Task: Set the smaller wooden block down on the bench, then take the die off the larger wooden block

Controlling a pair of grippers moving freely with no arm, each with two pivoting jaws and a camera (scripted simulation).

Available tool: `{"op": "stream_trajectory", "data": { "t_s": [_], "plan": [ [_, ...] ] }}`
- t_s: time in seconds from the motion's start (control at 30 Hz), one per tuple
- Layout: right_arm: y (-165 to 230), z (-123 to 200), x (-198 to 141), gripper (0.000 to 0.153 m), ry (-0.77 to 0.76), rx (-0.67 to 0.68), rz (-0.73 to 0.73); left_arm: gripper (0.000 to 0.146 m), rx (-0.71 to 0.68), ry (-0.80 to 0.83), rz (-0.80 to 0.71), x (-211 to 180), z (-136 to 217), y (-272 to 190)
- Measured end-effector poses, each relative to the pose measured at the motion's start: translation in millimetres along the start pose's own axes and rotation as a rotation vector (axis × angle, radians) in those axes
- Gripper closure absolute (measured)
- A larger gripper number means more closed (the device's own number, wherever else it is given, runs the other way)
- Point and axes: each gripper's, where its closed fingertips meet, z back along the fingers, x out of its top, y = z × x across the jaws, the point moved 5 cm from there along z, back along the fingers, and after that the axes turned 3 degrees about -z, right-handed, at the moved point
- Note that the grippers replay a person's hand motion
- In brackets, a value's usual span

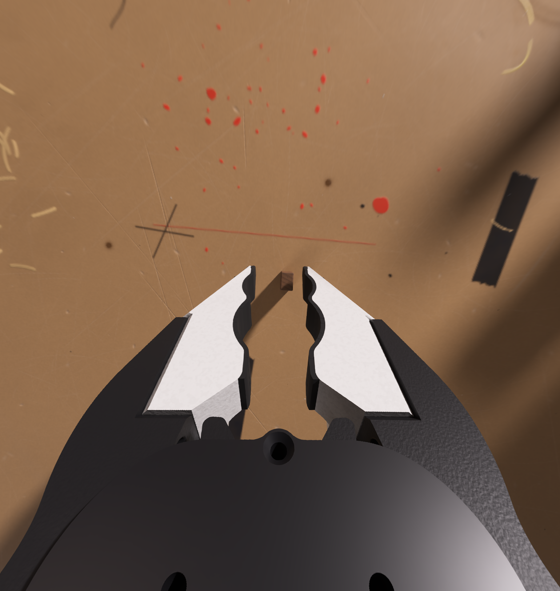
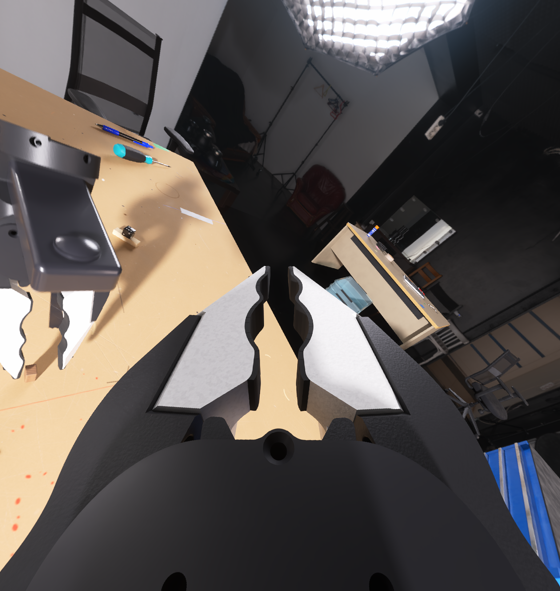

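Observation:
The smaller wooden block [image 1: 286,280] stands on the tan bench [image 1: 80,319], just past and between the tips of my left gripper [image 1: 278,275], which is open and does not touch it. In the right wrist view the left gripper [image 2: 39,367] hangs tip-down over the same block [image 2: 30,373], which sits by one fingertip. The larger wooden block [image 2: 127,239] lies flat farther back with a black die [image 2: 129,232] on top. My right gripper [image 2: 278,271] is narrowly open and empty, pointing past the bench edge, well away from both blocks.
A teal-handled screwdriver [image 2: 135,155] and a blue pen [image 2: 125,136] lie at the far end of the bench [image 2: 176,271], near a black chair [image 2: 112,64]. A strip of black tape [image 1: 504,228] and red paint spots [image 1: 380,204] mark the surface.

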Motion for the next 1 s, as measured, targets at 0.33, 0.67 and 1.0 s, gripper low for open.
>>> {"op": "stream_trajectory", "data": {
  "t_s": [0.33, 0.67, 1.0],
  "plan": [
    [-6, 5, 0, 0.141, -0.004, -0.037, 0.012, 0.110, 0.259, -0.410, 0.082, 10, 116, 31],
    [-8, 1, -9, 0.141, 0.016, -0.034, -0.004, 0.110, 0.782, -0.275, 0.472, -177, 255, 73],
    [-2, -21, -32, 0.140, 0.084, 0.000, -0.022, 0.115, 0.750, -0.188, 0.516, -221, 239, 86]
  ]
}}
